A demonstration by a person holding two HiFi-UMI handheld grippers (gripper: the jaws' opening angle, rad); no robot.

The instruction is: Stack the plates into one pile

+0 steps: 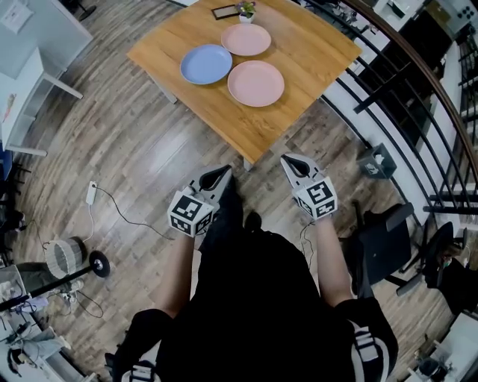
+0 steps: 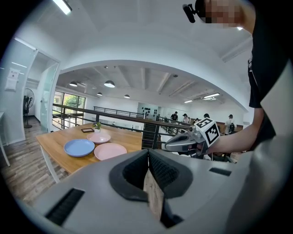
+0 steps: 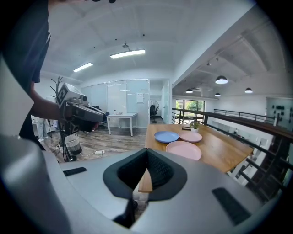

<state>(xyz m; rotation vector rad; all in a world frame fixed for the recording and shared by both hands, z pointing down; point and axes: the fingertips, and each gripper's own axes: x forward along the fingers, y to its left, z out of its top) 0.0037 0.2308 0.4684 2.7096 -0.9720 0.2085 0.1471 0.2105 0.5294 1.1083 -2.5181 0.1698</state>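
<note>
1. The head view is showing all three plates lying apart, unstacked, on the wooden table (image 1: 314, 45). The blue plate (image 1: 206, 64) is sitting toward the table's left edge. The nearer pink plate (image 1: 255, 83) is lying just beside it, closer to the corner that is pointing at the person. The farther pink plate (image 1: 246, 39) is lying just beyond both.
2. A small potted plant (image 1: 246, 10) and a dark flat object (image 1: 224, 12) are standing by the table's far edge, behind the farther pink plate.
3. In that same view the left gripper (image 1: 222, 171) and the right gripper (image 1: 288, 160) are hovering over the plank floor (image 1: 134, 149). Both are short of the table's near corner and well apart from every plate.
4. The left gripper view is showing what the head view cannot: its jaws are meeting at the tips with nothing between them. It is also showing people (image 2: 185, 118) standing far off beyond the railing (image 2: 119, 115).
5. The right gripper view is showing its own jaws pressed together and gripping nothing. A white desk (image 3: 120, 117) is standing behind glass partitions there, which neither other view is showing.
6. Each gripper view is catching the other gripper off to one side, and both are seeing the plates side on.
</note>
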